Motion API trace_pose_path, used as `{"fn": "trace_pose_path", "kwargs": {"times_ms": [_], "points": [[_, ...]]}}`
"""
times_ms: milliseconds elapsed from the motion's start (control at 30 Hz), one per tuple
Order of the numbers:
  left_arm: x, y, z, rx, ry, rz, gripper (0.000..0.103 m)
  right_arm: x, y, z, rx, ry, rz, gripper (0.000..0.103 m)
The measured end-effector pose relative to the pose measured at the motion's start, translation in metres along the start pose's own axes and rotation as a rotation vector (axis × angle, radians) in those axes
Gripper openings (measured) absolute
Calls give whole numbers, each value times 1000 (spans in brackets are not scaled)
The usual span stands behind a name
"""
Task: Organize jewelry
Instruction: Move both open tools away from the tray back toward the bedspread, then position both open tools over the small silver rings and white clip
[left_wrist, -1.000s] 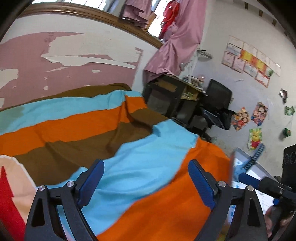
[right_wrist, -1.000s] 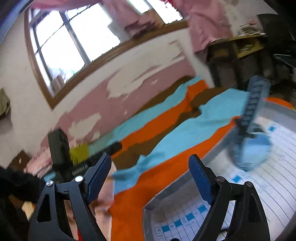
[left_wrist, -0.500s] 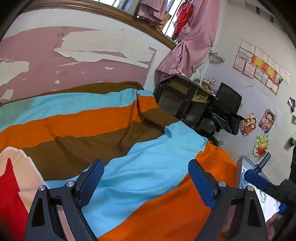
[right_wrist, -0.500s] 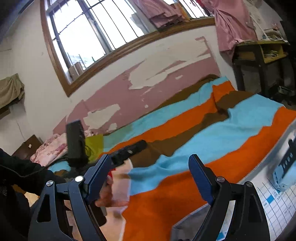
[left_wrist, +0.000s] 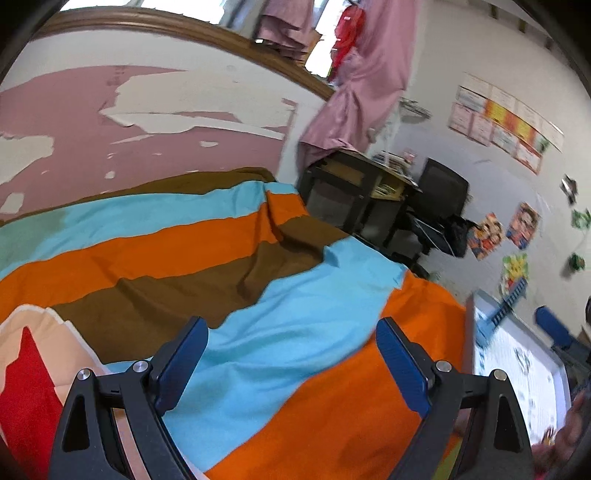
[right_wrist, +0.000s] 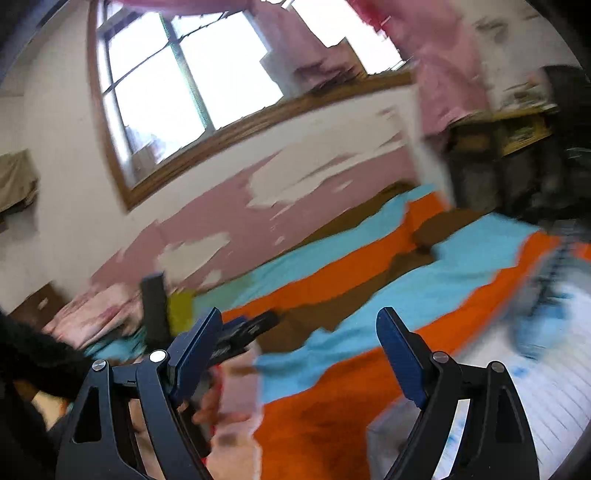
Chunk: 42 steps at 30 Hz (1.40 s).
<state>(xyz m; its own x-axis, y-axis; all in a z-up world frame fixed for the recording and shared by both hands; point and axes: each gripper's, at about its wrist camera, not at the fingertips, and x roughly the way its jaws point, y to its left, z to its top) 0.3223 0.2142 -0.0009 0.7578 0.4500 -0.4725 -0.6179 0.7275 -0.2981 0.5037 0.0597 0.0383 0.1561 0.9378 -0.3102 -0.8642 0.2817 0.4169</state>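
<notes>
jewelry indistinct on blurred white tray (right_wrist: 554, 387) beyond right hand-held gripper (right_wrist: 299, 354)

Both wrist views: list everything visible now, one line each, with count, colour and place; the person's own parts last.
Striped bedspread: one, blue, orange, brown; covers the bed.
Grey-rimmed white gridded tray: one; right on the bed.
Blue ridged stand: one; in the tray.
Peeling wall: pink and white; behind the bed.
Wood-framed window: one; above that wall.
Pink curtain: one; the corner.
Dark desk: one; beyond the bed.
Black chair: one; beside the desk.
Posters: several; right wall.
Left gripper: open, empty.
Right gripper: open, empty.
</notes>
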Motion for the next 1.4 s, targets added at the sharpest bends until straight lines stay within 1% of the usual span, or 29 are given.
{"fn": "trace_pose_path", "kwargs": {"times_ms": [100,167,200,333,433,500,667,800,933,1000,1100,1200,1400], "points": [[-11,-10,-8,46,-12,-50,92,-44,-4,-12,39,-82,-151,86],[-21,-18,-12,73,-21,-83,96,-73,-3,-25,62,-114,-240,86],[-29,-24,-17,86,-25,-114,96,-89,0,-34,69,-128,-301,87],[-56,-42,-31,121,-19,-201,100,-127,12,-55,105,-141,-436,87],[-80,-54,-41,153,-5,-271,102,-150,23,-68,140,-154,-514,88],[-97,-59,-48,167,7,-301,103,-166,32,-75,164,-175,-565,95],[-140,-65,-60,213,22,-375,103,-199,60,-98,216,-208,-691,95],[-175,-62,-67,240,16,-417,103,-225,90,-119,240,-219,-779,96],[-203,-56,-75,268,29,-443,103,-248,118,-141,249,-230,-843,96],[-218,-53,-83,291,37,-459,103,-259,132,-156,248,-215,-878,96],[-235,-49,-94,314,39,-474,103,-273,152,-171,235,-183,-912,96],[-248,-43,-103,320,56,-487,103,-284,169,-182,239,-181,-924,96],[-266,-32,-122,361,73,-497,103,-297,205,-219,244,-176,-967,96]]}}
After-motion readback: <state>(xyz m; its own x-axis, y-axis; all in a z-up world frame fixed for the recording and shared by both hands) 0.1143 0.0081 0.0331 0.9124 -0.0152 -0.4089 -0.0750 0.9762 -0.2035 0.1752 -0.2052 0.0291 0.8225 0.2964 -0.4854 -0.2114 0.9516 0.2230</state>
